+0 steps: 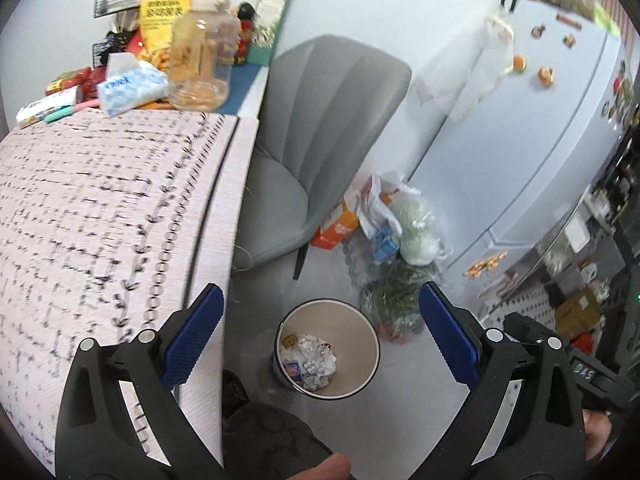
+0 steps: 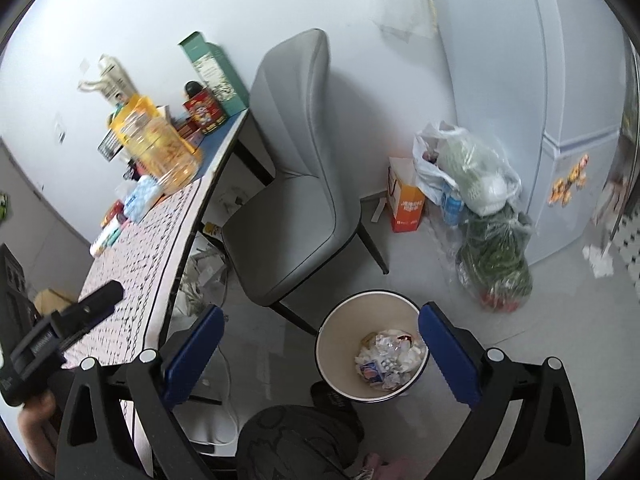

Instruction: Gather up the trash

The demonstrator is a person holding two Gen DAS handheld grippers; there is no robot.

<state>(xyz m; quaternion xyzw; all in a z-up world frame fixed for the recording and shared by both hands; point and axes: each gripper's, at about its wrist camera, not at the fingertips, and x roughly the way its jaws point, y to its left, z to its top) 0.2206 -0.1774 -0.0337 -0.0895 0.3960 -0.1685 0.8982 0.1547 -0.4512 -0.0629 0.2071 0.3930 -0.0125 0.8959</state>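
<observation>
Left gripper (image 1: 320, 336) and right gripper (image 2: 320, 354) both gape wide, nothing between the jaws. I see crumpled trash (image 1: 310, 360) lying in the bin (image 1: 360, 376) at lower centre. Table clutter (image 1: 132, 84) upper left looks untouched; probably more to collect.

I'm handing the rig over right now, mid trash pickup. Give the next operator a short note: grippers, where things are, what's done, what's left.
Left gripper: open, empty.
Right gripper: open, empty.
Bin: on the floor by the table and grey chair, below both grippers.
Done: crumpled wrappers and paper lie in the bin.
Left: the cloth-covered part of the table looks bare; boxes, a tissue pack and a jar crowd the far end. Bags sit by the fridge. Check whether any of it is trash.
</observation>
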